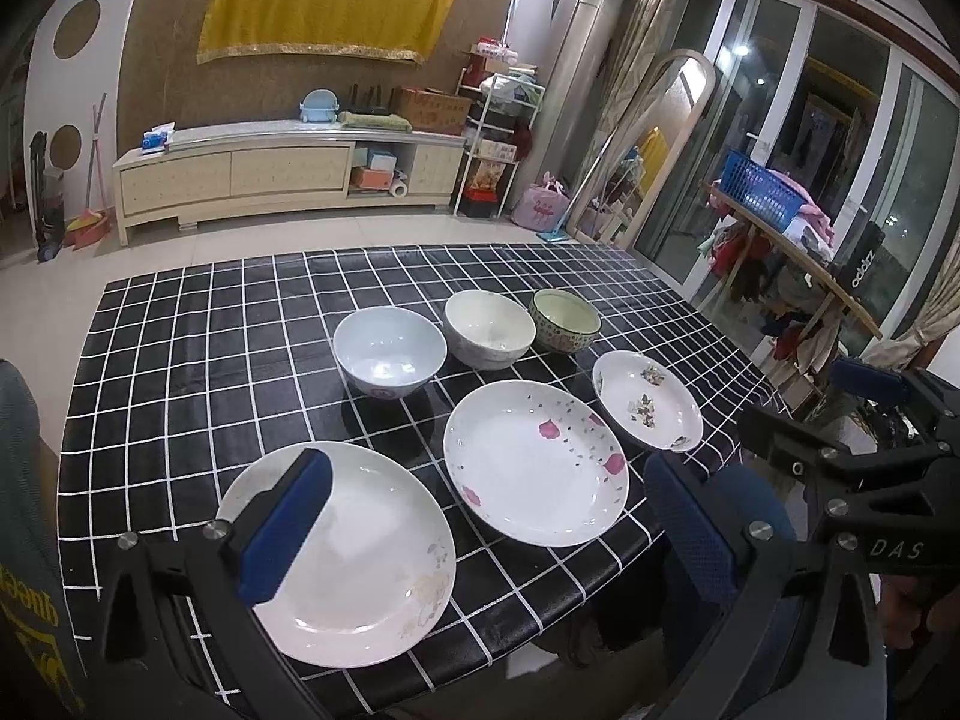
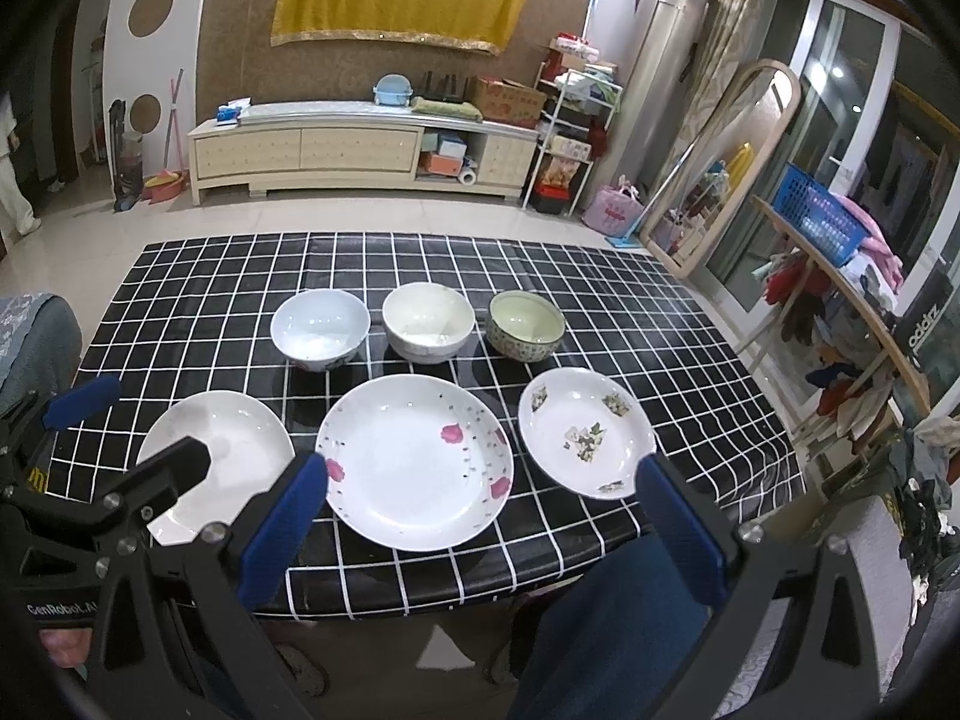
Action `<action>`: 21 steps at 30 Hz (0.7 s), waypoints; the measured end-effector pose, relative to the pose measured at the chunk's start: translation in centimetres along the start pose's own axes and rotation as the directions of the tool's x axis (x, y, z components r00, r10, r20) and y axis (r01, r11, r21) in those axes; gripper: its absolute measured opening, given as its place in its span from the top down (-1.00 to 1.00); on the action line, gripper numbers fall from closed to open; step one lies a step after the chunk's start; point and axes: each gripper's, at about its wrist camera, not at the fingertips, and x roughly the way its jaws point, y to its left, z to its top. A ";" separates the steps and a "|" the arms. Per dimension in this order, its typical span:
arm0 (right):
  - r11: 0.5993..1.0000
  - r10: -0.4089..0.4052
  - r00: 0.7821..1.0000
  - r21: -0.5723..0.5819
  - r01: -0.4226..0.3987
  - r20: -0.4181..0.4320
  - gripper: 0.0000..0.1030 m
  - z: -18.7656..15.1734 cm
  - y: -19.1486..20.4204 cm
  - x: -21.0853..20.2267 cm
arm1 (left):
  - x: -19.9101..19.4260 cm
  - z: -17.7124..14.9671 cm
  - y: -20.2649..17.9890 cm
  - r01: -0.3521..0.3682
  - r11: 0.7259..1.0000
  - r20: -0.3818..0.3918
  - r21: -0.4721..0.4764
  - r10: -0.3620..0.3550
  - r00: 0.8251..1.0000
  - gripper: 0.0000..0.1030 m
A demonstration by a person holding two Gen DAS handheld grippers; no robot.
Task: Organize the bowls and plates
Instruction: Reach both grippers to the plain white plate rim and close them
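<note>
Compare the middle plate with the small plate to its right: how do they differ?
The middle plate is clearly wider than the small plate. The middle plate carries pink flowers and fine dark specks; the small plate has greenish-grey patterned patches. The middle plate lies in front of the cream bowl, the small plate in front of the green patterned bowl. Both are white, upright, empty and untouched on the checked tablecloth.

I see a black tablecloth (image 2: 180,312) gridded in white. On it, behind the pink-flowered white plate (image 2: 414,462), stand a pale-blue bowl (image 2: 320,329), a cream bowl (image 2: 428,322) and a green patterned bowl (image 2: 527,325).
</note>
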 end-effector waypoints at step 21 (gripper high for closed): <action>0.936 0.309 0.937 -0.124 -0.330 -0.162 -0.97 1.4 5.6 10.5 | 5.6 -1.8 8.1 -0.278 0.953 -0.286 -0.122 0.235 0.929 -1.00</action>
